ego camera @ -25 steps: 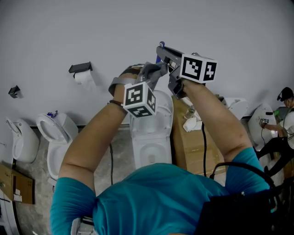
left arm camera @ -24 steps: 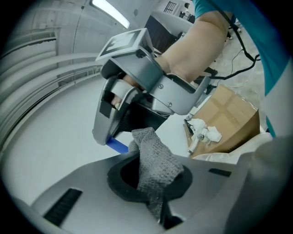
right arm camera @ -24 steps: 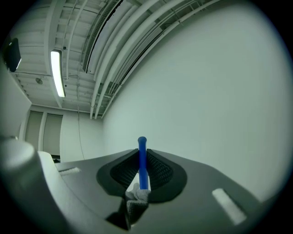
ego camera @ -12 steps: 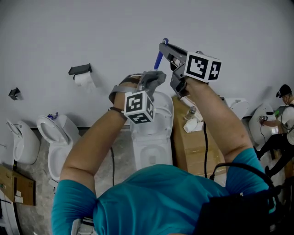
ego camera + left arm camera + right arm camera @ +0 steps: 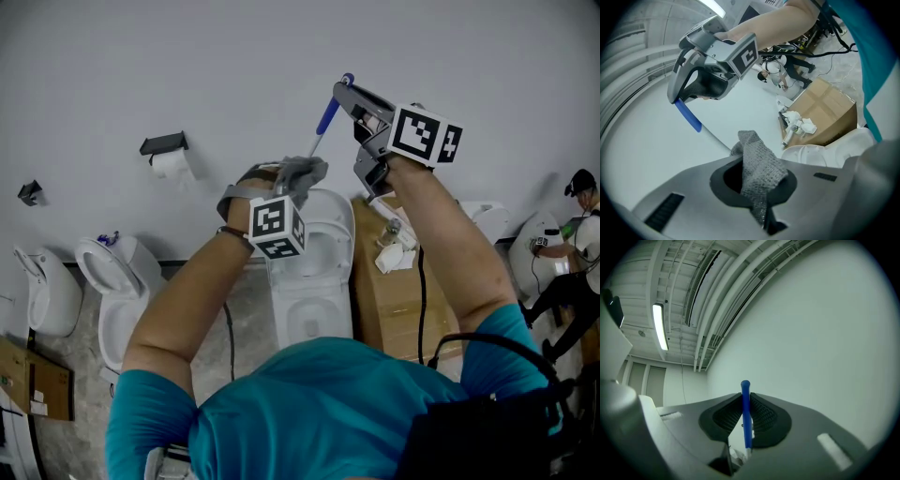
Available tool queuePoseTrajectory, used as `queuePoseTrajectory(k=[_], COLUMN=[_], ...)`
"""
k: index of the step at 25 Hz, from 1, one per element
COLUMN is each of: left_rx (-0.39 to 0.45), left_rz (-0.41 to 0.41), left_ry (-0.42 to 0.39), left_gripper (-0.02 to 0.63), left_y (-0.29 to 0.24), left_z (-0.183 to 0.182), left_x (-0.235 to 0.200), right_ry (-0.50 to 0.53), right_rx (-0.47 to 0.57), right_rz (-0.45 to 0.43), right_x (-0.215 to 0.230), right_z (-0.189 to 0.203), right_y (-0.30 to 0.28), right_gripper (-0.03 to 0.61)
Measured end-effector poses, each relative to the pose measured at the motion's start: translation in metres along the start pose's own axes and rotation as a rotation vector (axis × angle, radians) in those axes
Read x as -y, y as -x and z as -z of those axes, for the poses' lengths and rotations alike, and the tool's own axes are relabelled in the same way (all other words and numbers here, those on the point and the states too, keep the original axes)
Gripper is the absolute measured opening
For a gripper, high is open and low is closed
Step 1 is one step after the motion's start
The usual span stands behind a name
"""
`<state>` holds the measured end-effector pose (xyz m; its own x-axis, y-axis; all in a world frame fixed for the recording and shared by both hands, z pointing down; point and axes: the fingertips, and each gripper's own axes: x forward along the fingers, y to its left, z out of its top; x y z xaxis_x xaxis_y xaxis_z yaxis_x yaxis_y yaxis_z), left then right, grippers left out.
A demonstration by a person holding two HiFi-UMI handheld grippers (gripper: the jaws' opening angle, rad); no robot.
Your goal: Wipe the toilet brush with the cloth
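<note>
The jaws of the right gripper (image 5: 745, 420) pinch the toilet brush (image 5: 327, 116) by its blue handle, raised above the back edge of the white toilet (image 5: 314, 281). The left gripper (image 5: 757, 190) has its jaws clamped on the grey cloth (image 5: 760, 169), where the brush's thin shaft meets it.

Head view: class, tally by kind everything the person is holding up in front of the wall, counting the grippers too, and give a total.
Grippers: 2, the left gripper and the right gripper
Cloth: 1, the grey cloth clamped in the left jaws
Toilet brush: 1, the toilet brush, its blue handle clamped in the right jaws
Total: 4
</note>
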<state>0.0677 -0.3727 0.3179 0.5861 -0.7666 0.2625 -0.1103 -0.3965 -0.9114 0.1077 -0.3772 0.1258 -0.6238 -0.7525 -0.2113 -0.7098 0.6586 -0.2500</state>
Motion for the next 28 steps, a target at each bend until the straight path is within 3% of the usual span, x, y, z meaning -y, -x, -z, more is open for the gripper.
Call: queuePoseTrajectory(k=[14, 17, 19, 23, 28], left_rx=[-0.085, -0.064, 0.008, 0.261, 0.506], left_rz=[0.044, 0.076, 0.147, 0.299, 0.262], left_ry=[0.044, 0.094, 0.211, 0.571, 0.937], left_gripper=[0.012, 0.012, 0.012, 0.012, 0.012], left_y=[-0.002, 0.001, 0.008, 0.040, 0.079], left_z=[0.055, 0.056, 0.048, 0.025, 0.034], left_x=[0.025, 0.031, 0.036, 0.027, -0.047], right_ry=[-0.022, -0.005, 0.014, 0.040, 0.062], right_rx=[0.021, 0.022, 0.012, -0.049, -0.147], right_rz=[-0.030, -0.049, -0.069, -0.160, -0.298], right_x=[0.001, -0.003, -0.005, -0.022, -0.071], right_z=[-0.008, -0.007, -0.005, 0.013, 0.053], right_y=[0.016, 0.017, 0.020, 0.028, 0.024], right_gripper=[0.052, 0.052, 0.051, 0.051, 0.051])
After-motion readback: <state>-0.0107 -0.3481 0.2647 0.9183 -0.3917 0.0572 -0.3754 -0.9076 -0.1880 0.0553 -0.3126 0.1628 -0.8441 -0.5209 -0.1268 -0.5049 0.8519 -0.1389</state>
